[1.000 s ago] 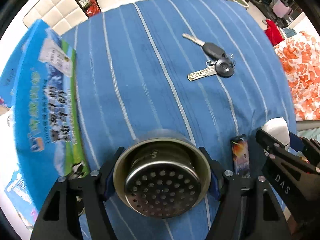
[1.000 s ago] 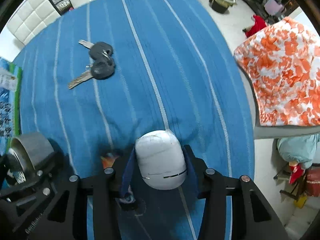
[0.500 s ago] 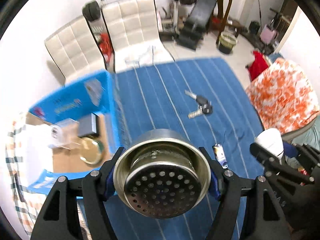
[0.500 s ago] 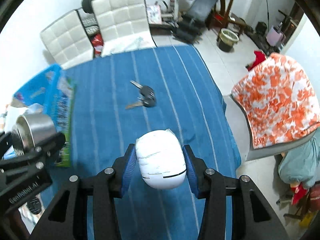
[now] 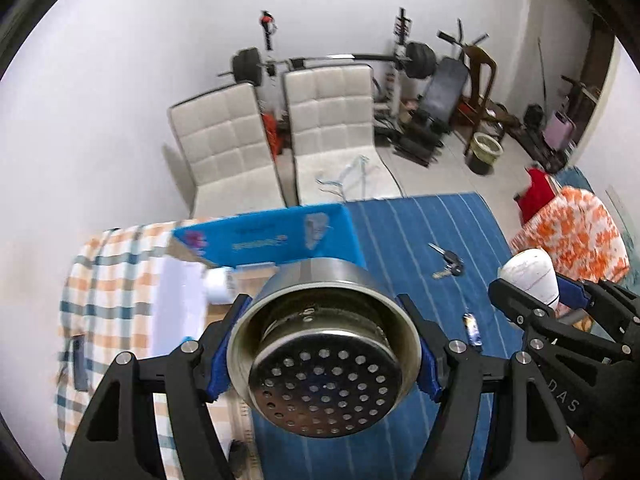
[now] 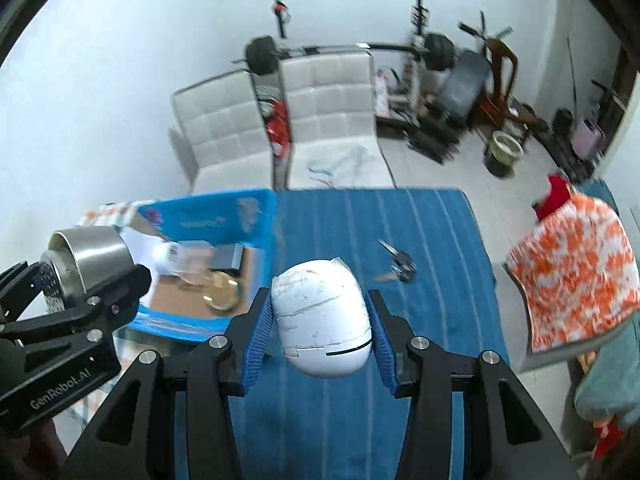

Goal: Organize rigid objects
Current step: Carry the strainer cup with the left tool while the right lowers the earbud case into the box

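Note:
My left gripper (image 5: 324, 356) is shut on a steel strainer cup (image 5: 324, 364) with a perforated bottom facing the camera, held high above the table's left side. It also shows in the right wrist view (image 6: 86, 258). My right gripper (image 6: 320, 328) is shut on a white egg-shaped device (image 6: 322, 316), held above the blue striped cloth (image 6: 440, 320); the device shows in the left wrist view (image 5: 530, 274). A blue cardboard box (image 6: 200, 264) lies open below the left gripper.
A bunch of keys (image 6: 396, 270) and a small lighter-like item (image 5: 472, 328) lie on the cloth. The box holds a round tin (image 6: 222, 290) and white packets. A checked cloth (image 5: 108, 280) lies left. White chairs (image 5: 280, 140) stand behind the table.
Both grippers have risen high off the table with their objects and tilted up, so the room and chairs came into view. The left gripper moved left towards the open box.

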Tool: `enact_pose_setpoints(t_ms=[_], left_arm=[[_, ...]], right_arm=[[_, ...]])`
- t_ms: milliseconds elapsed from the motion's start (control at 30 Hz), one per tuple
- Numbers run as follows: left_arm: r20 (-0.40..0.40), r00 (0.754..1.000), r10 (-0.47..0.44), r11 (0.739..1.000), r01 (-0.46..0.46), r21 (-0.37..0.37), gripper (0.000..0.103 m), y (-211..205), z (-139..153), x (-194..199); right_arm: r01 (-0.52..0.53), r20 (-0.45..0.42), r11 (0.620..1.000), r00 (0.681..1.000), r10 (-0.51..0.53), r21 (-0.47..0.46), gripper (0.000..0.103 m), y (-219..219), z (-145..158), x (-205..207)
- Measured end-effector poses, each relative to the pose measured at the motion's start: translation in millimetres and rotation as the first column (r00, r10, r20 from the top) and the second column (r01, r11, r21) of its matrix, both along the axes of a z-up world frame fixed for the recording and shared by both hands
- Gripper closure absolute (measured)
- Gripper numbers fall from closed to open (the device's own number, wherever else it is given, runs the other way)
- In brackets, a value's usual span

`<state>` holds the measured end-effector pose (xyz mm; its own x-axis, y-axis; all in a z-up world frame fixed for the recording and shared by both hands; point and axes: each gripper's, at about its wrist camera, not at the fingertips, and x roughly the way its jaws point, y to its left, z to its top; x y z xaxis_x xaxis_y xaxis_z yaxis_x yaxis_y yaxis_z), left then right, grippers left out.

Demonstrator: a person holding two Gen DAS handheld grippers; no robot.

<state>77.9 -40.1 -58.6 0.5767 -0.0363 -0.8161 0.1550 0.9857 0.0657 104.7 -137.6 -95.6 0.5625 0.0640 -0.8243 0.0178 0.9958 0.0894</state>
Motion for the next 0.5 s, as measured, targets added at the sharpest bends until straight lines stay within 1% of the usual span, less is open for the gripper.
enact_pose_setpoints(t_ms=[100,267,367,433,500], left_arm=[[0.022,0.999,0.034,0.999,-0.034,-0.003,0.034,23.0,12.1,-8.0],[0.051,0.995,0.089,0.996,-0.089,0.002,0.034,59.8,24.3,-15.6],[0.067,0.991,0.113,0.993,-0.114,0.01,0.034,76.1,26.7,-17.3],[0.048,0.991,0.122,0.993,-0.122,0.001,0.035,86.7,23.5,-15.4],[0.028,0.99,0.138,0.99,-0.138,-0.004,0.035,99.3,14.1,-9.9]], right_arm=[[-0.04,0.027,0.999,0.999,0.04,0.005,0.054,32.6,13.5,-1.1],[-0.093,0.048,0.996,0.995,0.093,0.011,0.054,76.2,23.2,-0.9],[-0.115,0.042,0.993,0.993,0.114,0.009,0.054,97.9,21.8,2.1],[-0.133,0.025,0.991,0.991,0.132,0.015,0.054,113.0,17.0,8.3],[-0.142,0.009,0.99,0.99,0.142,0.021,0.054,122.4,9.3,15.2]])
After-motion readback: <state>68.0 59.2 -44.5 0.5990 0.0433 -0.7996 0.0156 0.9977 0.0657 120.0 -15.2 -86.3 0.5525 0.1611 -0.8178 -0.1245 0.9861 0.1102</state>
